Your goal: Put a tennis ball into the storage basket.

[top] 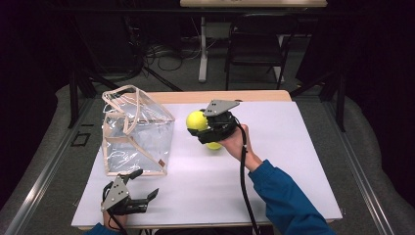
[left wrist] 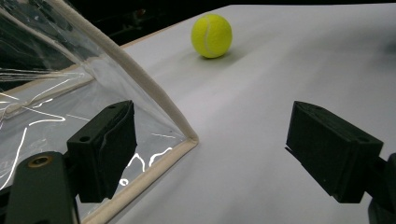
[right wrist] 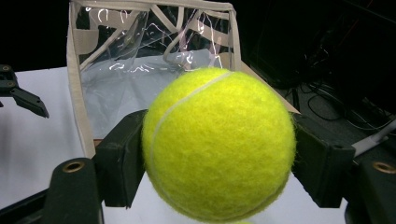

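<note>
My right gripper (top: 199, 127) is shut on a yellow tennis ball (top: 195, 119) and holds it above the white table, to the right of a clear plastic bag (top: 134, 129) with beige trim. In the right gripper view the ball (right wrist: 219, 144) sits between both black pads, with the bag's open top (right wrist: 149, 60) just behind it. A second tennis ball (top: 214, 145) lies on the table under that hand; it is also in the left gripper view (left wrist: 211, 36). My left gripper (top: 146, 182) stands open and empty at the bag's near corner (left wrist: 189, 138).
The white table top (top: 284, 161) has free room to the right and in front. A wooden strip (top: 220, 96) runs along its far edge. A dark chair (top: 257, 41) and a table leg stand on the floor beyond.
</note>
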